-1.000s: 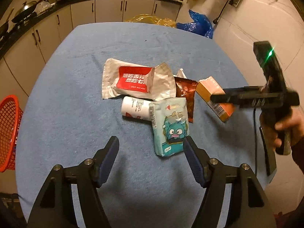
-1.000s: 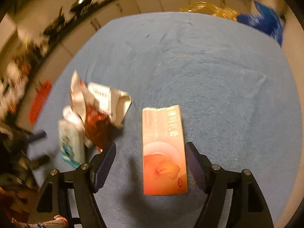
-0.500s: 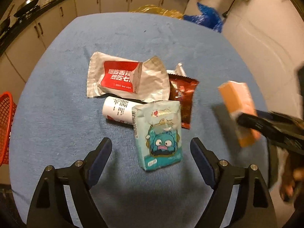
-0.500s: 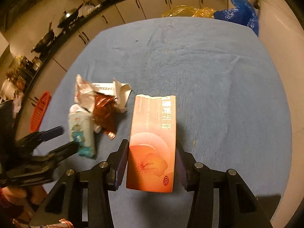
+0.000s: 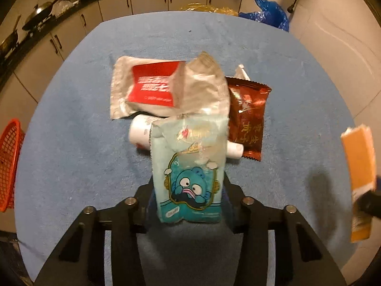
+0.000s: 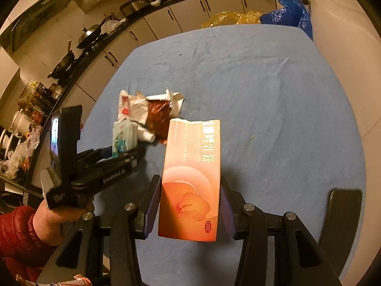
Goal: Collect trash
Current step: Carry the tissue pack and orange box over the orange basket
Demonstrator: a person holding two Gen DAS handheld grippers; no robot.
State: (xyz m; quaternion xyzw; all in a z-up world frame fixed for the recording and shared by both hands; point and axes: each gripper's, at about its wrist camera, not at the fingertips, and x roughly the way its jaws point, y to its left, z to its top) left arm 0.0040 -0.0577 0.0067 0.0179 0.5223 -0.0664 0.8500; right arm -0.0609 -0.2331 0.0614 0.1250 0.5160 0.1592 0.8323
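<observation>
Nearest the left wrist camera, the left tongs (image 5: pixel 189 200) are closing on the teal cartoon packet (image 5: pixel 190 166), their pads pressed to its two sides, with its lower end between them and its upper end reaching toward the pile. In the right wrist view, the right tongs (image 6: pixel 189 202) stand about half open and clamp the orange medicine box (image 6: pixel 191 178) by its long edges, the box held clear above the blue-covered bench (image 6: pixel 273 95). From the left camera the same box shows at the far right edge, blurred. Just beyond the teal packet lie the rest of the scraps: a white tube (image 5: pixel 142 131) partly under it, a brown foil sachet (image 5: pixel 247 116) to the right, and a silver wrapper with a red label (image 5: pixel 164 88) behind, all touching or overlapping. Farther off, a red mesh basket (image 5: pixel 9 162) sits past the bench's left edge, and yellow and blue plastic bags (image 5: pixel 269 14) lie beyond the far end by the cabinets. The step in hand looks like picking up, with both pieces gripped. The next move probably calls for lifting the packet free without dragging the tube, then carrying both to a bin; which container is meant cannot be told.
</observation>
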